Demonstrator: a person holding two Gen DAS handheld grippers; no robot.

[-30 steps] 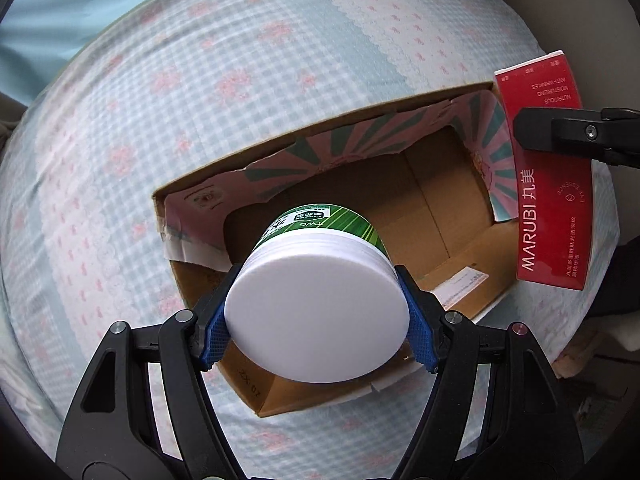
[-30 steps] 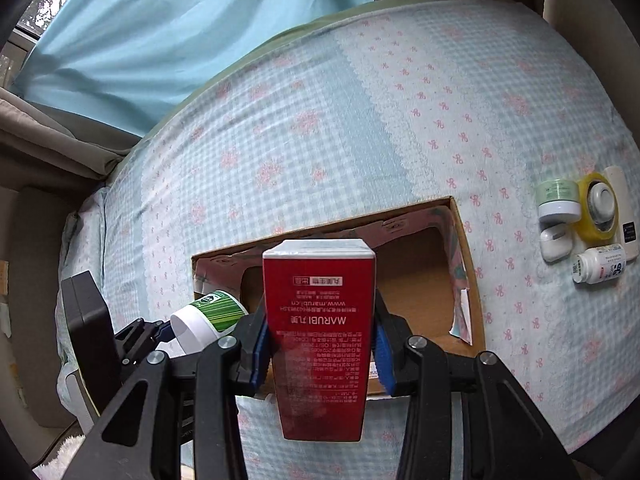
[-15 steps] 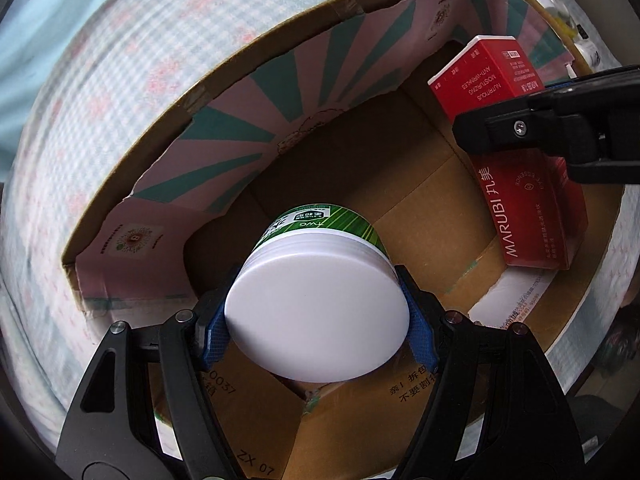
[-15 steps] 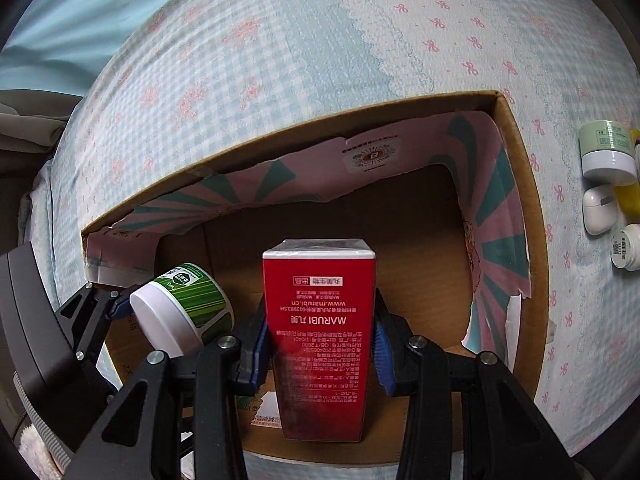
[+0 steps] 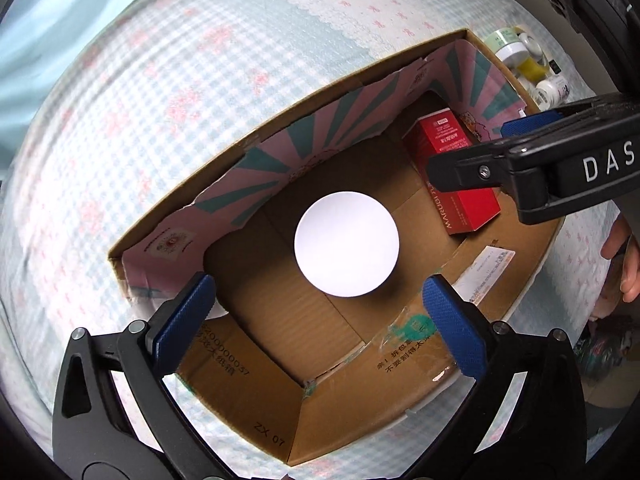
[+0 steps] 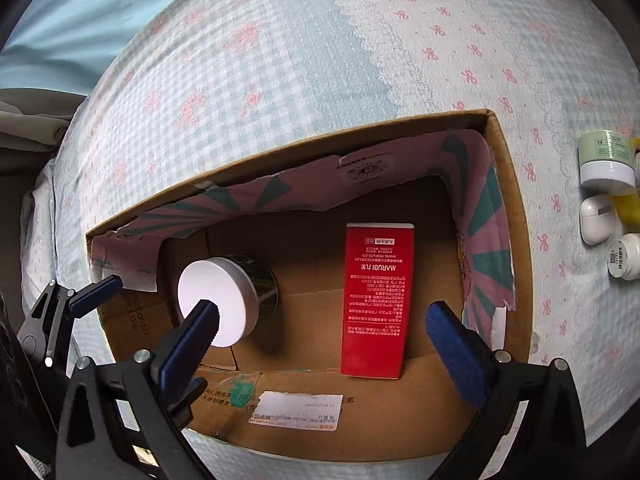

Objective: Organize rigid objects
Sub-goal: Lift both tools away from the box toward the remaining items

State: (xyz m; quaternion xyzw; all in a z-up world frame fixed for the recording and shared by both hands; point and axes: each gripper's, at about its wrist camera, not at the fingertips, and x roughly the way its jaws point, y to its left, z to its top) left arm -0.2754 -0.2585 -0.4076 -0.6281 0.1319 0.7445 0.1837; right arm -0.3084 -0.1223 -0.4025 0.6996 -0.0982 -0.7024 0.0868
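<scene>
Down inside the cardboard box [image 5: 400,420], on its brown floor: a green jar with a white lid [image 5: 346,243], standing up, lid on top. Held tight by the left gripper [image 5: 318,292] a second ago, let go now. Opening wide above the jar, blue pads well clear of the lid, pinching nothing.

Same story beside it, nearer the pink and green end wall: a red MARUBI carton [image 6: 376,300], set down on the box floor. Lying flat or leaning, hard to tell. Let go by the right gripper [image 6: 322,312] too. Opening wide, spread to both sides of the carton, not touching it.

Means two things put away, apart from each other, neither tipped over.

Not done yet, though. Out on the bed [image 6: 320,60], just past the end wall: a pale green pot [image 6: 604,160], a white earbud case [image 6: 596,218] and a small white bottle [image 6: 624,256], still to go in. Probably next: lift both grippers out and reach over there.
</scene>
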